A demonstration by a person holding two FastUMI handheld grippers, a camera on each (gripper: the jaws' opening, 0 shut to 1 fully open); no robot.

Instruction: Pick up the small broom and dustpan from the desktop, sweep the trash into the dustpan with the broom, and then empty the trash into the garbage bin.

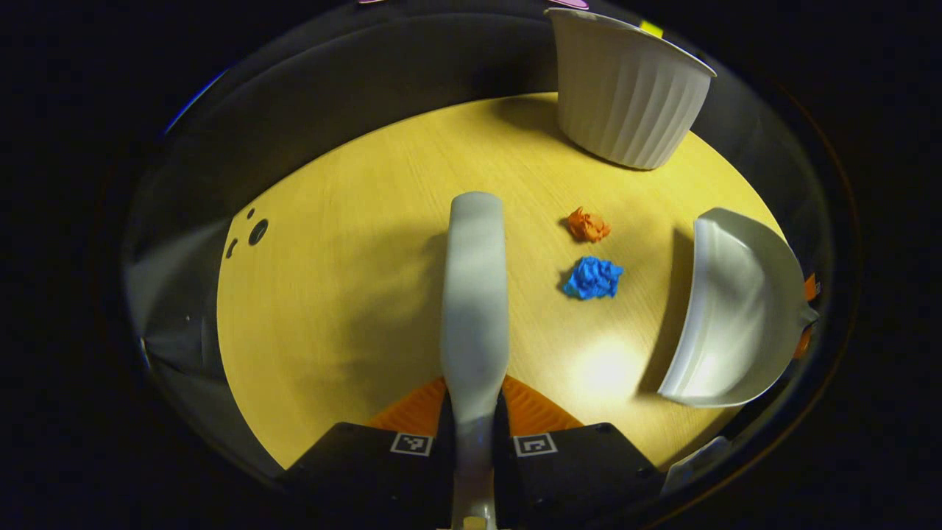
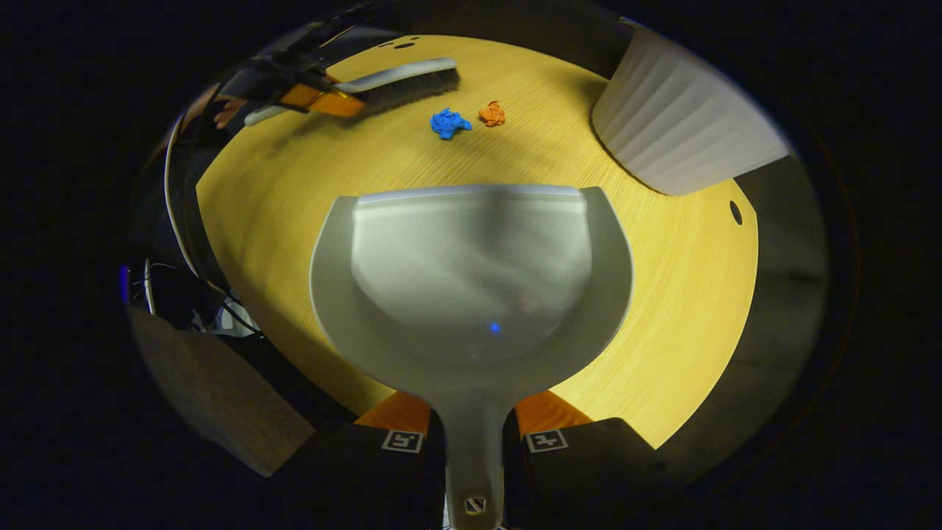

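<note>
Broom (image 1: 475, 294) and dustpan (image 2: 471, 280) both gripped over the yellow bench (image 1: 353, 294).

Nearest in the left gripper view, the left gripper (image 1: 475, 423) has its fingers closed on the broom's handle, the broom reaching out above the middle of the bench. In the right gripper view, the right gripper (image 2: 472, 427) has its fingers closed on the dustpan's handle, the pan's open lip facing the trash. Beyond that lip, apart from it, lie a blue paper wad (image 2: 449, 123) and an orange paper wad (image 2: 491, 113), just beside each other between pan and broom. Farthest off, the white ribbed garbage bin (image 1: 625, 92) stands at the bench's far edge.
</note>
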